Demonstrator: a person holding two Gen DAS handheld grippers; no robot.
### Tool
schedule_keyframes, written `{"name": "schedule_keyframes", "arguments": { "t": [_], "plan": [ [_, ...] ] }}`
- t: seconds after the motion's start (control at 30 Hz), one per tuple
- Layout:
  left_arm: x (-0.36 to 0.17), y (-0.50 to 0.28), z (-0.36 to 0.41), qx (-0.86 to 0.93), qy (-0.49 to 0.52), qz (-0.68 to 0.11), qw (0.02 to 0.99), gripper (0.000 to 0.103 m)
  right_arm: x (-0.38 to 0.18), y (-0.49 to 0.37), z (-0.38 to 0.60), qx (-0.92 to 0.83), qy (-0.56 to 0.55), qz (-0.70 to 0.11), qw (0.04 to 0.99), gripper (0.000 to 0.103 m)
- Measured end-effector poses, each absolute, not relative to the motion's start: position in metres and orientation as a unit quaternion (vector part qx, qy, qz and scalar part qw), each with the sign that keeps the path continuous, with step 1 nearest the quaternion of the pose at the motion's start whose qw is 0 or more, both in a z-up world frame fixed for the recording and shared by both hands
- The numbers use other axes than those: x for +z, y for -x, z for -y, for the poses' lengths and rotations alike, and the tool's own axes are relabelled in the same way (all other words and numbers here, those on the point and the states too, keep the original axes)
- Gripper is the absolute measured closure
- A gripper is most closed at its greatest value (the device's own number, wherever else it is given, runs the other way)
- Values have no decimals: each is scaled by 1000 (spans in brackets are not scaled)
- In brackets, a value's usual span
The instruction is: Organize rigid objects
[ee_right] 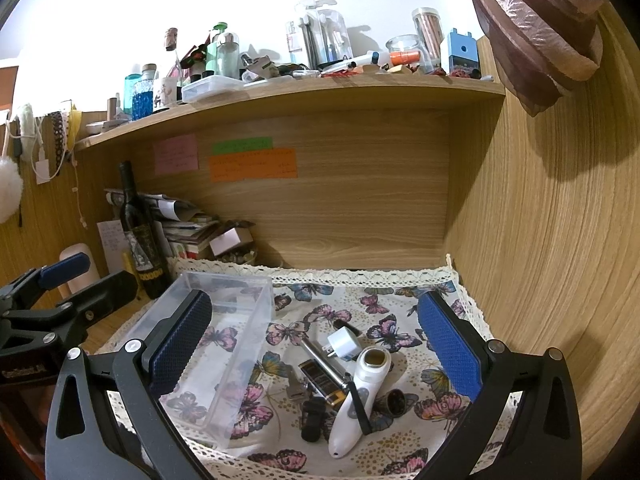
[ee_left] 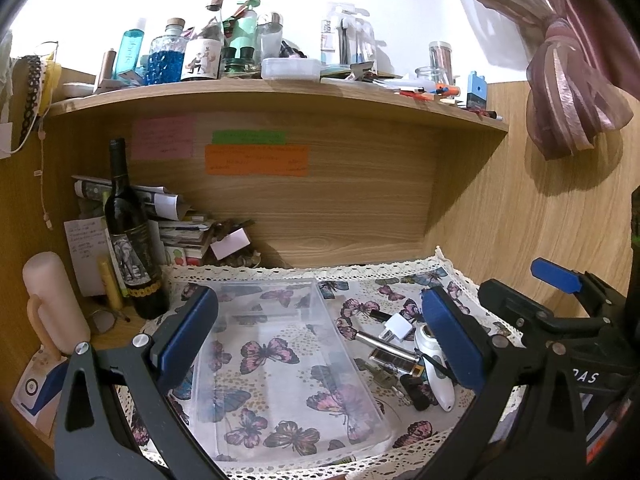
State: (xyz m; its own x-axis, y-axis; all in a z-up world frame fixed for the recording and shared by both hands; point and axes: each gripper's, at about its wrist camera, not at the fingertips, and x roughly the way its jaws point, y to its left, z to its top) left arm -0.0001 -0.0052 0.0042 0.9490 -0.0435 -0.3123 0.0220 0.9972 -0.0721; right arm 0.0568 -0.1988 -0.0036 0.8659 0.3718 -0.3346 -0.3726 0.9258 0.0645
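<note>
A clear plastic box lies empty on the butterfly cloth; it also shows in the right wrist view. My left gripper is open above it. To its right lies a pile of small things: a white thermometer-like device, a white plug, a metal tube, a dark rectangular case, keys, a black piece and a small dark cap. My right gripper is open above the pile. The pile also shows in the left wrist view.
A dark wine bottle stands at the back left beside stacked papers. A pink cylinder stands further left. A shelf above carries several bottles and jars. Wooden walls close in the back and right.
</note>
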Motion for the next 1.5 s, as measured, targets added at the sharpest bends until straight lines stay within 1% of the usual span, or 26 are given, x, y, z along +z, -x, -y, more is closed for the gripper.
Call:
{"name": "schedule_keyframes", "arguments": {
  "t": [0.23,0.27,0.3,0.37,0.43,0.5,0.53,0.6,0.63,0.7,0.8,0.83,0.9,0.93,1.0,1.03,1.1,1.17,1.23,1.3,1.5],
  "plan": [
    [-3,-10,0,-40,41,-176,983,0,-10,-63,195,194,8,-177,965,0],
    [-5,-12,-2,-39,42,-180,982,2,-12,-63,195,193,11,-176,965,0],
    [-7,-15,-4,-36,42,-185,981,11,-13,-65,193,192,16,-176,965,0],
    [-11,-21,-8,-25,41,-200,979,20,-16,-68,191,194,20,-180,964,2],
    [-18,-29,-17,-19,45,-217,975,22,-20,-73,189,196,23,-186,963,7],
    [-24,-34,-25,-7,43,-229,972,31,-24,-80,188,196,27,-195,960,17],
    [-28,-37,-30,2,41,-235,971,33,-27,-85,188,196,28,-203,959,19],
    [-35,-42,-43,22,39,-249,967,36,-32,-94,190,197,27,-219,955,28],
    [-39,-45,-51,30,41,-258,965,37,-34,-98,191,198,25,-225,954,30],
    [-47,-50,-65,45,44,-273,960,39,-41,-110,195,197,21,-245,949,40],
    [-59,-54,-78,62,38,-293,953,40,-49,-122,200,197,19,-271,942,48],
    [-63,-56,-81,64,36,-301,951,41,-53,-127,203,198,19,-282,939,49],
    [-70,-59,-85,65,34,-319,945,48,-61,-135,207,193,21,-301,934,51],
    [-74,-61,-86,63,32,-328,942,49,-64,-138,208,191,22,-308,932,52],
    [-80,-66,-88,61,29,-346,936,57,-72,-147,211,187,22,-330,925,57],
    [-83,-69,-89,59,29,-354,933,59,-74,-151,212,186,21,-338,922,57],
    [-88,-73,-91,53,32,-370,927,66,-81,-160,212,183,21,-357,916,58],
    [-95,-78,-93,46,41,-386,920,69,-87,-168,211,184,23,-374,909,58],
    [-102,-83,-96,35,55,-406,912,76,-91,-176,207,184,25,-387,903,58],
    [-107,-87,-98,28,66,-421,904,87,-95,-186,202,191,25,-401,896,58],
    [-117,-91,-100,10,84,-442,893,89,-106,-213,182,202,39,-428,880,58]
  ]
}}
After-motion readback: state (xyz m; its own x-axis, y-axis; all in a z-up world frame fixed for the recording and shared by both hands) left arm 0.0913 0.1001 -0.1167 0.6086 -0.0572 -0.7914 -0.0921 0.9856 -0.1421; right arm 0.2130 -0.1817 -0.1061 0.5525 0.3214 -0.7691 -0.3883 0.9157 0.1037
